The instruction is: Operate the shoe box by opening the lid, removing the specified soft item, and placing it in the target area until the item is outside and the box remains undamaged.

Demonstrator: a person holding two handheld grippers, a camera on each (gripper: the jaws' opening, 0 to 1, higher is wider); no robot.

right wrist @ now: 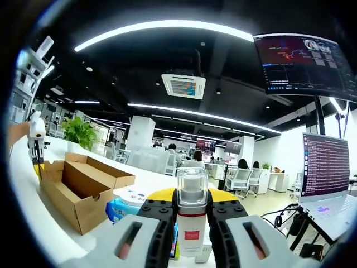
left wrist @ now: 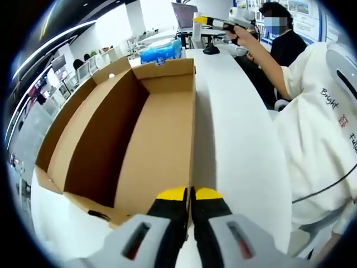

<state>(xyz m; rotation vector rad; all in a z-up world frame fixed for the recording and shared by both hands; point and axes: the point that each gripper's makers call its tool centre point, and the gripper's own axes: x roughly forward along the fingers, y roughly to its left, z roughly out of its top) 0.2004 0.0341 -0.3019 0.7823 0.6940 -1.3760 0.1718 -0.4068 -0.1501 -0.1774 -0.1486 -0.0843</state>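
Observation:
The brown cardboard shoe box (left wrist: pixel 162 139) lies open on the white table (left wrist: pixel 234 145), and its inside looks empty. My left gripper (left wrist: pixel 190 194) has its yellow-tipped jaws pressed together on the near end of the box's right wall. In the right gripper view the left gripper (right wrist: pixel 37 162) stands at the far corner of the box (right wrist: pixel 78 187). My right gripper (right wrist: pixel 192 202) is shut on a white bottle (right wrist: pixel 192 223) with a clear cap and a red label, held upright. A hand holds the right gripper (left wrist: pixel 215 22) above the table's far end.
A blue packet (left wrist: pixel 159 53) lies just beyond the box, also seen as the blue packet (right wrist: pixel 120 209). A laptop (right wrist: pixel 329 184) stands open at the right. A person in a white sleeve (left wrist: pixel 318 117) is close beside the table, and another person (left wrist: pixel 287 42) is behind.

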